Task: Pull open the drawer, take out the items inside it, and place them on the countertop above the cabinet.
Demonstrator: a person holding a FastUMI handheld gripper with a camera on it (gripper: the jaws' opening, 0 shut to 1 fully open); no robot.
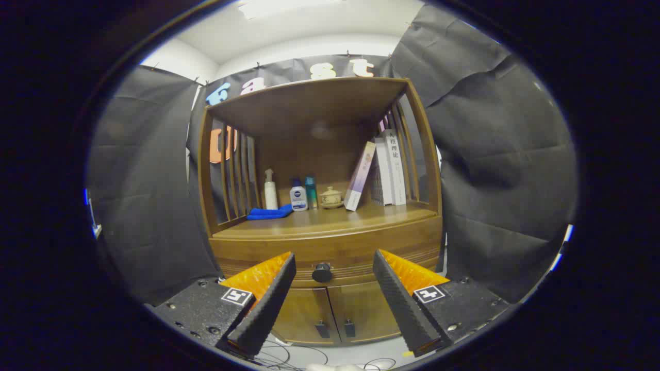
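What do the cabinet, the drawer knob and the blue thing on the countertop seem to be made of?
Cabinet: wood with a satin varnish, grain visible. Drawer knob, ahead between the open tool's fingers: dark, round, probably metal or plastic. Blue cloth: soft folded fabric.

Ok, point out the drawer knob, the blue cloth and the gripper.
drawer knob [322, 272], gripper view, its round face.
blue cloth [269, 213], gripper view, middle of the fold.
gripper [334, 257], gripper view, midway between its open fingertips.

Countertop [330, 222]: bottles [298, 196], cloth [269, 213], teapot [330, 197], books [384, 170].
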